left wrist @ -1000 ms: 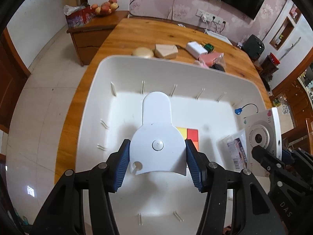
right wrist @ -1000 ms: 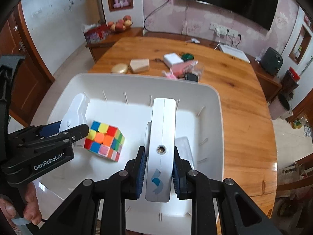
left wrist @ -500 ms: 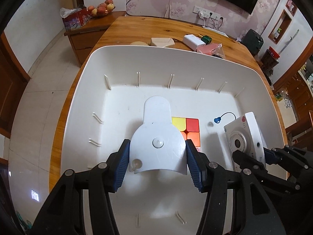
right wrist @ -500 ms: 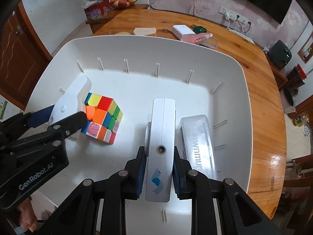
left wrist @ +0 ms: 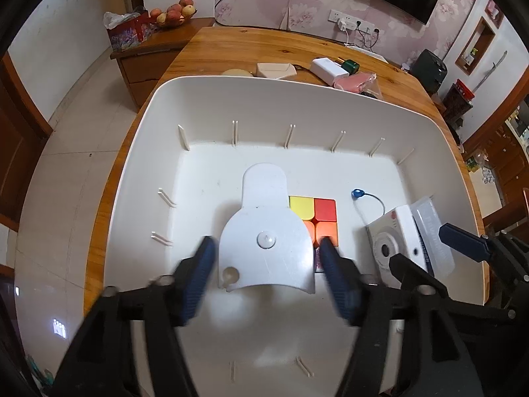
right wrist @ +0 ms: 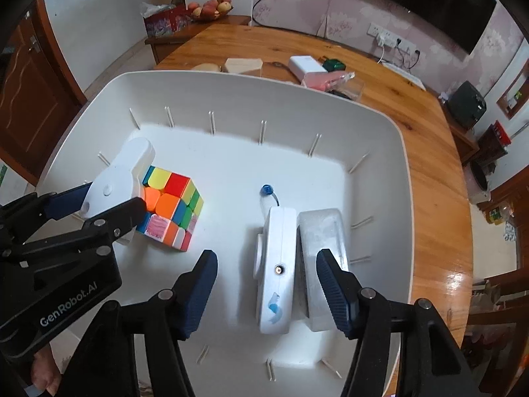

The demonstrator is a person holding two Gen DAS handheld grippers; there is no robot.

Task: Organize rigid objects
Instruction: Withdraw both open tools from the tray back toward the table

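Note:
A white bin [left wrist: 158, 122] [right wrist: 380, 139] stands on the wooden table. My left gripper [left wrist: 266, 251] is open, its blue pads apart on both sides of a white keyhole-shaped plastic piece [left wrist: 264, 231] [right wrist: 115, 178] that rests on the bin floor against a colourful puzzle cube [left wrist: 322, 211] [right wrist: 172, 208]. My right gripper [right wrist: 266, 264] is open around a white instant camera [right wrist: 276, 264] [left wrist: 393, 238] standing on edge next to a frosted plastic case [right wrist: 325, 251] [left wrist: 433, 228]. The camera's blue-tipped strap [right wrist: 266, 190] lies ahead of it.
Beyond the bin on the table [right wrist: 429, 165] lie a beige box [left wrist: 276, 70], a white charger [left wrist: 327, 67], a green item [left wrist: 350, 65] and a pink packet [left wrist: 355, 82]. A sideboard with a fruit bowl [left wrist: 172, 15] stands at the back left.
Both grippers have lowered into the bin and opened. The white plastic piece and the camera now rest on the bin floor, released.

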